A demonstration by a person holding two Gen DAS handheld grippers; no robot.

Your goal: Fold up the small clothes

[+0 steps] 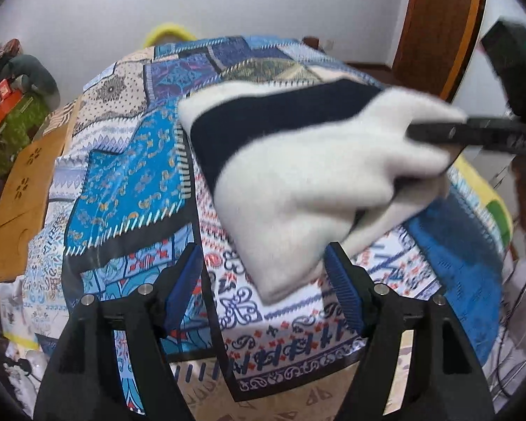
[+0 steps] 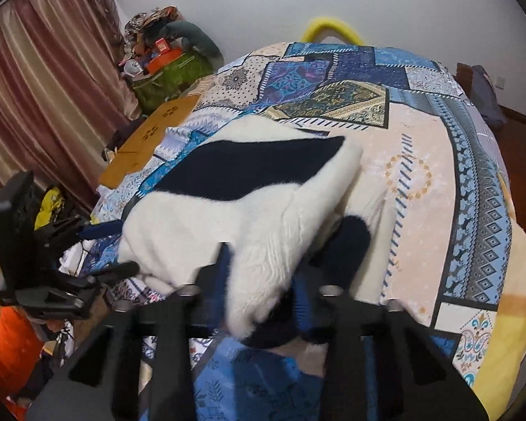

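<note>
A small fuzzy white garment with a broad navy band [image 1: 298, 161] lies partly lifted over the patterned bedspread [image 1: 129, 175]. My left gripper [image 1: 263, 273] is open and empty, its blue pads just short of the garment's near corner. My right gripper [image 2: 263, 291] is shut on the garment's white and navy edge [image 2: 256, 273] and holds it up off the bed. The right gripper shows in the left wrist view [image 1: 449, 137] as a dark finger pinching the cloth at the right. The left gripper shows in the right wrist view [image 2: 101, 249] at the left, beside the garment.
The bedspread [image 2: 420, 175] covers a bed that fills both views. A brown wooden board [image 1: 21, 189] leans at the bed's left side. A pile of clutter [image 2: 164, 59] sits by the far wall near a pink curtain [image 2: 45, 87]. A wooden door [image 1: 442, 24] stands at the right.
</note>
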